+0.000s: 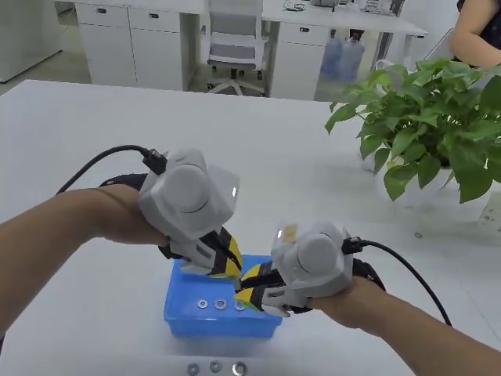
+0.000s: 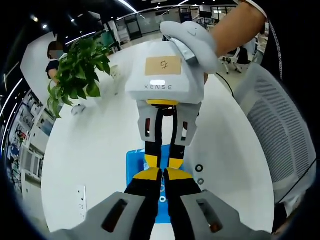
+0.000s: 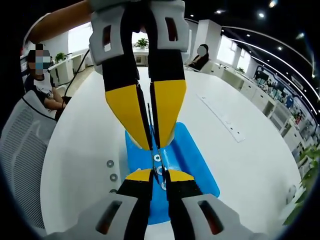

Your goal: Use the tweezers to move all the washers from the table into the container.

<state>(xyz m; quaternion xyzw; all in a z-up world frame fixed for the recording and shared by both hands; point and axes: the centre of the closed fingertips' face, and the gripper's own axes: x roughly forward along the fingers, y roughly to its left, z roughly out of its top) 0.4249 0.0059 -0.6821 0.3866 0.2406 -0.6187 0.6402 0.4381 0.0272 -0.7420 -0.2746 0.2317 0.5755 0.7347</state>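
Note:
A blue container (image 1: 176, 309) sits near the table's front edge with three washers (image 1: 221, 304) inside. Three more washers (image 1: 215, 366) lie on the table in front of it. My left gripper (image 1: 232, 270) and right gripper (image 1: 249, 294) meet tip to tip just above the container. In the right gripper view, thin dark tweezers (image 3: 151, 131) run between the left gripper's (image 3: 152, 140) yellow pads down into the right gripper's (image 3: 159, 176) jaws; both look shut on them. The left gripper view shows its own jaws (image 2: 162, 175) facing the right gripper (image 2: 164, 162) over the container (image 2: 131, 165).
A potted plant (image 1: 423, 133) in a white pot stands at the table's right. Loose washers (image 3: 110, 163) lie beside the container (image 3: 200, 170). A mesh office chair (image 2: 280, 130) is near the table edge. Desks, cabinets and another chair (image 1: 235, 39) stand beyond.

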